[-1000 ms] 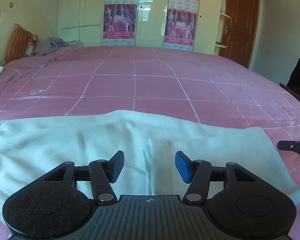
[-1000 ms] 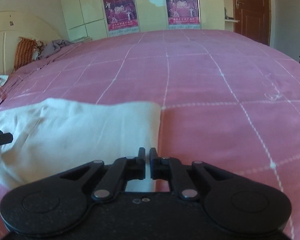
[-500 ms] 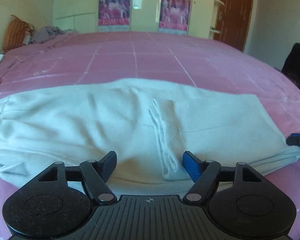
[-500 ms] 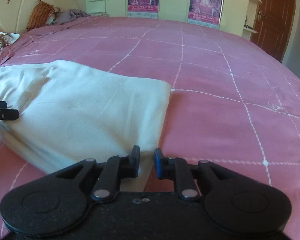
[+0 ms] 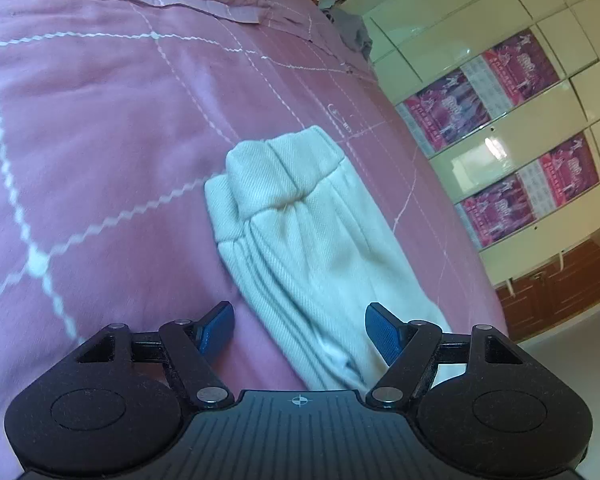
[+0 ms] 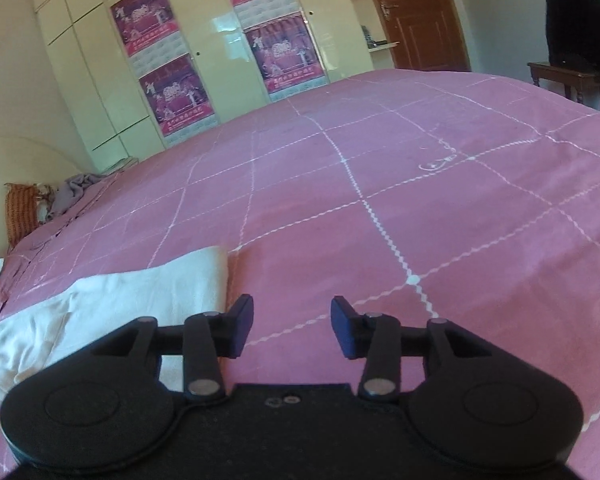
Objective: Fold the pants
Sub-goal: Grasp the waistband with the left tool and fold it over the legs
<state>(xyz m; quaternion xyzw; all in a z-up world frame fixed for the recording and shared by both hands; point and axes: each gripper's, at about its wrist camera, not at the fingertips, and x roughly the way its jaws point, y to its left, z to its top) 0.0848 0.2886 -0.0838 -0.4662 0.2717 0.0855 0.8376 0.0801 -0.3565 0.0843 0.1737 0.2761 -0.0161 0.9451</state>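
pants [image 5: 320, 232] lie on the pink bed [image 5: 100, 120] as a long, narrow, pale strip, which suggests the legs are already laid one over the other lengthwise. in the left wrist view the gathered elastic waistband [image 5: 276, 176] sits at the far end of the strip, bunched and a little lumpy, and soft pleats run from it back toward the camera. in the right wrist view the other end of the pale cloth shows at the lower left, its square edge lying flat on the cover. my reading is that the first fold is done and the crosswise folds, bringing one end over toward the other, are not yet made; the strip looks full length.

left hand-held gripper [image 5: 300, 326] is spread wide, pinching nothing; the strip passes under the gap, and the right blue pad [image 5: 382, 330] hangs over the cloth while the left one sits over bare cover. whether either pad touches the fabric i cannot tell.

right hand-held gripper [image 6: 292, 326] is also spread, holding nothing, its gap over bare pink cover just beside the pants' edge.
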